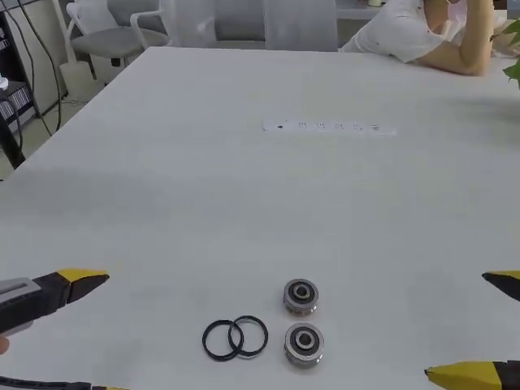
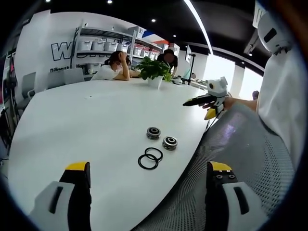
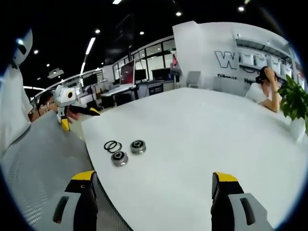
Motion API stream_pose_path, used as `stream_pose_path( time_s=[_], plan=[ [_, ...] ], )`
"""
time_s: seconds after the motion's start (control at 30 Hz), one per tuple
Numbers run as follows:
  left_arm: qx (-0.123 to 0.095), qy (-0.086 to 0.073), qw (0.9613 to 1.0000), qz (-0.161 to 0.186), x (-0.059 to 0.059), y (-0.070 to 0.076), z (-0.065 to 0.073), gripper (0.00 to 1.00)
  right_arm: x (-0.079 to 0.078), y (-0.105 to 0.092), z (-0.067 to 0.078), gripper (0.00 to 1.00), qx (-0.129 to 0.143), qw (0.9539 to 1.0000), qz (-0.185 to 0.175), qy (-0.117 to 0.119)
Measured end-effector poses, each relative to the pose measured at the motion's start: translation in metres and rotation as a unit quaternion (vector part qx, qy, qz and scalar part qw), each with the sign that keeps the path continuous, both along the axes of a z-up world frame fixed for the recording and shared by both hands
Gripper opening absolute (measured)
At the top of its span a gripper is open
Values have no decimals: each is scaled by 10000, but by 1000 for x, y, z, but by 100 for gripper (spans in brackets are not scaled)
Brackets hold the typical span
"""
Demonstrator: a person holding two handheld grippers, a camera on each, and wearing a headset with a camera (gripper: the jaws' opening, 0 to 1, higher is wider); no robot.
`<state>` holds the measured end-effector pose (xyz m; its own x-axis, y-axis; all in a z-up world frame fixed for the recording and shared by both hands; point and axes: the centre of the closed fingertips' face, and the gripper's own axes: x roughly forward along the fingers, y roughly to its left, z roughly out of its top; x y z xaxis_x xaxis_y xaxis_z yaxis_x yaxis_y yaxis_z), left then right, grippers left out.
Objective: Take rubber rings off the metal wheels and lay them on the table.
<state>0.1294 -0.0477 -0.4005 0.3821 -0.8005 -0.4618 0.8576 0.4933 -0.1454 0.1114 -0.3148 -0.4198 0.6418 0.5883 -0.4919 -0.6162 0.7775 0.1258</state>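
**Two open tools flank loose rings and wheels on a white desk**

On the far wall, large dark lettering (image 3: 225, 59) begins with a "W". Shelving hides the rest, and a smaller line beneath is too blurred to read. The shelves (image 2: 103, 45) carry white bins.

The room is an open office with a dark ceiling dotted with spotlights. A big white desk (image 1: 244, 203) has a white power strip (image 1: 329, 127) set in its middle.

Both tools are spread wide and hold nothing. Straight ahead of the left tool (image 2: 148, 167), two black rubber rings (image 1: 235, 337) lie flat on the desk, overlapping each other. Just beyond them from that tool stand two metal wheels, one (image 1: 301, 296) just beside the other (image 1: 304, 342), both bare of rings. From the right tool (image 3: 155, 176), the wheels sit ahead and to the left, with the rings behind them.

Well past both tools, a seated person (image 1: 422, 36) leans on the desk, head propped on a hand, near a potted plant (image 2: 153, 70). Empty chairs (image 1: 106, 32) stand at the far corner. Grey mesh (image 2: 231, 163) runs along the desk's near edge.
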Motion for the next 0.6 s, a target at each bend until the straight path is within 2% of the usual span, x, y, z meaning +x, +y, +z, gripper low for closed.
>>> stream_pose_path(
  time_s=[0.2,0.37,0.5,0.6],
  plan=[
    [-68,22,9999,96,1,-3,-2,99,-4,2,-10,96,16,9993,-120,351],
    [-73,31,9999,88,1,-5,-2,99,-8,9,-12,95,20,9990,-101,427],
    [-70,19,9999,82,2,-8,-1,99,-6,5,-12,94,16,9990,-213,401],
    [-54,11,9999,96,5,-10,-1,99,-8,5,-15,92,64,9985,-243,493]
  ],
)
